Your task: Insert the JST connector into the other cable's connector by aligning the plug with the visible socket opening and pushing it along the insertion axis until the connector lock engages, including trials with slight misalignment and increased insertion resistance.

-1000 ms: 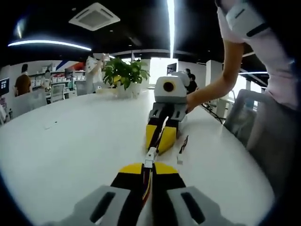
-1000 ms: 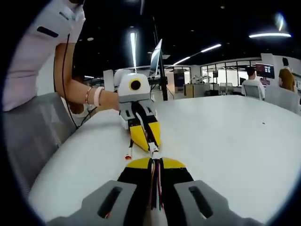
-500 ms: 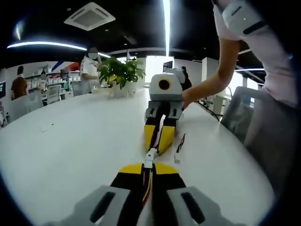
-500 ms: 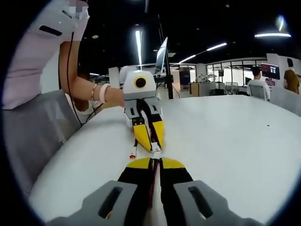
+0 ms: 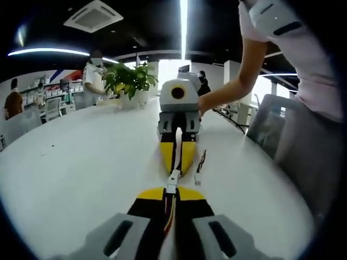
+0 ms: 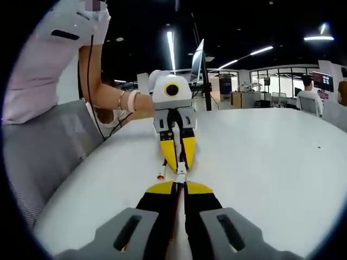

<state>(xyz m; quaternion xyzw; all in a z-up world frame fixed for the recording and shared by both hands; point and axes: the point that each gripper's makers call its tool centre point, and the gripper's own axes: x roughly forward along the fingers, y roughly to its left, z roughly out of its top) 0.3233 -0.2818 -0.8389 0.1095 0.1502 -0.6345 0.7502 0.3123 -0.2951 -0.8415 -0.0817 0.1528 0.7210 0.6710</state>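
White bench (image 5: 65,162) carries our work. Our left gripper (image 5: 172,189) and right gripper (image 6: 180,184) meet nose to nose, each pinching a cable whose connector (image 5: 172,181) seems joined. We see a plant (image 5: 127,81) in the left gripper view, a spare cable (image 6: 161,172) in both.

A: What kind of place is this?
B: Open-plan office for sure. Big white table (image 5: 81,162), ceiling AC vent (image 5: 93,15), strip lights (image 5: 183,16), a potted plant (image 5: 127,81), a monitor (image 6: 198,54), and people at desks (image 6: 309,97) behind glass partitions.
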